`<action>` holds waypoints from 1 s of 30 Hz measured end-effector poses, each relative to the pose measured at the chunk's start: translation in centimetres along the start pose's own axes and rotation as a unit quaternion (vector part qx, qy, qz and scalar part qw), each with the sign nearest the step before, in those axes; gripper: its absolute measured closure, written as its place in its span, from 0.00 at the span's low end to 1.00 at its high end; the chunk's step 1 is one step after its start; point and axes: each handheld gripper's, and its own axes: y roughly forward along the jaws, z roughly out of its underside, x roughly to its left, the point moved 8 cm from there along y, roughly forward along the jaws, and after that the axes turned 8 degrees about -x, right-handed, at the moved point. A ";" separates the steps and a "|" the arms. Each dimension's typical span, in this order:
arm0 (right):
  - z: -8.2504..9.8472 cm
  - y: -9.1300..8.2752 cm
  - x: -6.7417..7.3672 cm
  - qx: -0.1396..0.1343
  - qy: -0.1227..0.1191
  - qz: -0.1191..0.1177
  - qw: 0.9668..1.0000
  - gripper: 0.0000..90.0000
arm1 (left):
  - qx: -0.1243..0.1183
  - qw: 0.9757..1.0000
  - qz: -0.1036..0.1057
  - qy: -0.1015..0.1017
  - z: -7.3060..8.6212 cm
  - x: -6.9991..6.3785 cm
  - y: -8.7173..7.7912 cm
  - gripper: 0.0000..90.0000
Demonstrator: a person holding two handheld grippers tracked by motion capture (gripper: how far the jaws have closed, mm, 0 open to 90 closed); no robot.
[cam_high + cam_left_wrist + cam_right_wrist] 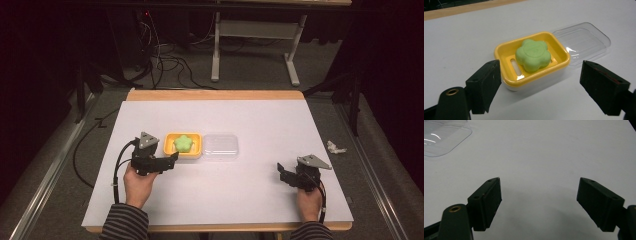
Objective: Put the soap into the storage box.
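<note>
Both sets of fingers open, gripping nothing: left gripper (172, 159) just beside yellow soap dish (169, 145), right gripper (281, 171) well apart from it

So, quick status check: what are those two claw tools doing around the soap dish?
Left gripper jaws open, at yellow soap dish, not gripping. Right gripper jaws open over bare table. Green soap in dish, clear lid off beside it. Nothing in the way.

Both sleeves (125, 222) striped dark/grey. Left hand-held gripper (172, 159) & right hand-held gripper (281, 171): black bodies, grey three-cornered plate on top, black cable trailing back. Jaws are chunky black blocks w/ small screw holes; brass-ringed hole at left jaw base.
</note>
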 end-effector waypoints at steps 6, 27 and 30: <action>0.0 0.0 0.0 0.000 0.000 0.000 1.000 0.23 | 0.000 1.000 0.000 -0.003 0.2 0.1 -0.2 0.20; 0.0 0.0 0.1 0.000 0.003 0.000 1.000 0.23 | 0.003 1.000 -0.006 -0.008 1.5 0.8 -1.0 0.20; 0.0 0.0 0.1 -0.001 0.002 0.000 1.000 0.23 | 0.005 1.000 -0.008 -0.007 1.7 0.9 -1.0 0.20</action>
